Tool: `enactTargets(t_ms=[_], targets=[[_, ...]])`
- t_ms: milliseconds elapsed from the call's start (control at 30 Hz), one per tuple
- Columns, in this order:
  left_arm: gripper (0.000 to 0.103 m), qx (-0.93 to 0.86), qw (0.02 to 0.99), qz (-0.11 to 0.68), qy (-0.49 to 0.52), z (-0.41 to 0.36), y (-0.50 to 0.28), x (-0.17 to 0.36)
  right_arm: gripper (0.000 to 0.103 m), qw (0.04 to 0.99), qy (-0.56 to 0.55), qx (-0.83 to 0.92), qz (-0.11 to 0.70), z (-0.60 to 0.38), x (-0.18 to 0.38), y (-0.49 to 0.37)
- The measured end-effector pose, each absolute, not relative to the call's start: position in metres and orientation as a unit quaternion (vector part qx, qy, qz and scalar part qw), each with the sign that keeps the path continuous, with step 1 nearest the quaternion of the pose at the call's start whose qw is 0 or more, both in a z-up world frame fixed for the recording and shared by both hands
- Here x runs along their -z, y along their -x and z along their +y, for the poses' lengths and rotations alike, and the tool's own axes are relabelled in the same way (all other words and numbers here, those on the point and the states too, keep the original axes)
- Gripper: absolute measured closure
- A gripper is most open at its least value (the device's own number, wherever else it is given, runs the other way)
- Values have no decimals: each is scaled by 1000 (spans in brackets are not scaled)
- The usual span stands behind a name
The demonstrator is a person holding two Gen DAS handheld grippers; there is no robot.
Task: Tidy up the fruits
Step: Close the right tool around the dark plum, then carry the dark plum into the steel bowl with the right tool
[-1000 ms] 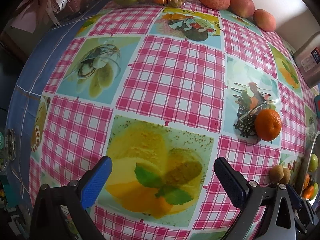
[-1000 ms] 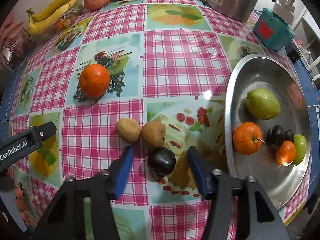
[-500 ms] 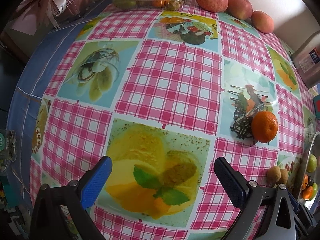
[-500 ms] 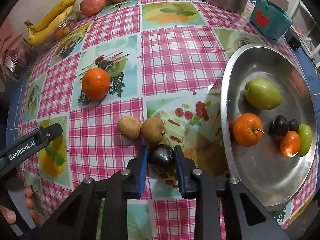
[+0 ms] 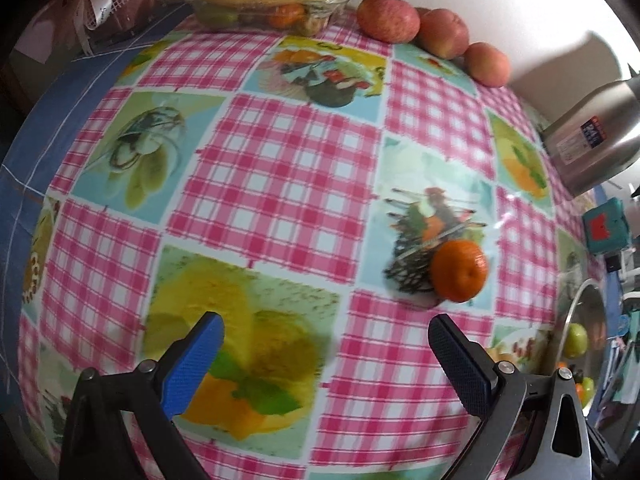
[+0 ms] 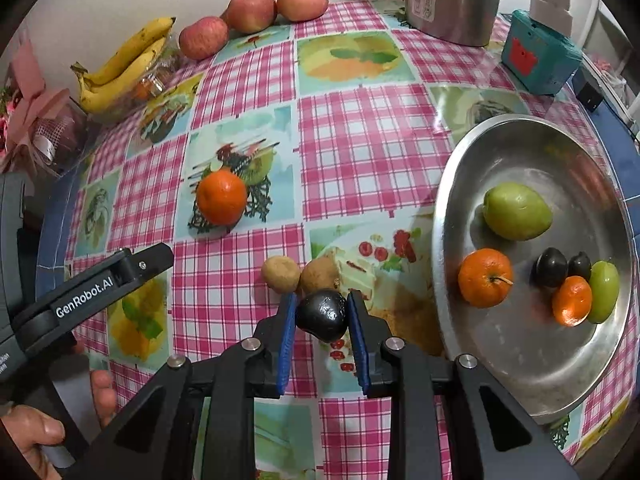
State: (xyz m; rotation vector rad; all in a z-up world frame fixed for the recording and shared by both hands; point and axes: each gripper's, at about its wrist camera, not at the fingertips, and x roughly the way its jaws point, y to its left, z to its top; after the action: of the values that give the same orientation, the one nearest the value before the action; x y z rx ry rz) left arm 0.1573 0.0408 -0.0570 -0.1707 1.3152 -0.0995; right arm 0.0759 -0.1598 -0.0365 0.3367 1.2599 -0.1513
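Observation:
My right gripper [image 6: 322, 310] is shut on a dark plum [image 6: 322, 314], lifted a little above the checked tablecloth. Just behind it lie two small brown fruits [image 6: 281, 273] side by side. An orange [image 6: 221, 197] sits further back left; in the left wrist view that orange [image 5: 460, 270] lies ahead and to the right of my open left gripper [image 5: 326, 330], which holds nothing. To the right a steel tray [image 6: 452, 200] holds a green fruit [image 6: 516, 211], an orange [image 6: 485, 277], two dark plums [image 6: 551, 266], a small orange and a green fruit.
Bananas [image 6: 120, 68] lie on a clear container at the back left, with three apples [image 6: 250, 10] along the wall. A steel kettle [image 6: 452, 0] and a teal box [image 6: 538, 56] stand at the back right. A person's hand [image 6: 36, 436] holds the left gripper's handle.
My right gripper closed on the dark plum and lifted it slightly off the cloth. The left gripper rose and tilted, so more of the far table and the orange show.

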Motion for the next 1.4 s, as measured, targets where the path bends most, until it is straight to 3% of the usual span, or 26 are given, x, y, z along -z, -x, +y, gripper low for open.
enactTargets(t_ms=[267,500,633,800,967,1100,1400], targets=[[2,111,766,629,78,-3,-148,58,76,799,-184,100,563,-189,24,-70],[30,151,749,638,90,-41,-139,63,76,796,-228,123,546,-221,17,-62],[36,149,745,642,104,-51,-139,66,76,795,-243,123,542,-231,14,-59],[56,154,744,642,109,-52,-141,66,76,797,-254,120,535,-237,12,-58],[64,164,739,646,101,-58,-137,66,76,797,-265,116,530,-240,9,-56],[76,174,734,651,86,-73,-135,69,76,800,-266,112,527,-240,7,-56],[77,156,753,636,69,-76,-136,63,76,800,-274,109,523,-244,5,-54]])
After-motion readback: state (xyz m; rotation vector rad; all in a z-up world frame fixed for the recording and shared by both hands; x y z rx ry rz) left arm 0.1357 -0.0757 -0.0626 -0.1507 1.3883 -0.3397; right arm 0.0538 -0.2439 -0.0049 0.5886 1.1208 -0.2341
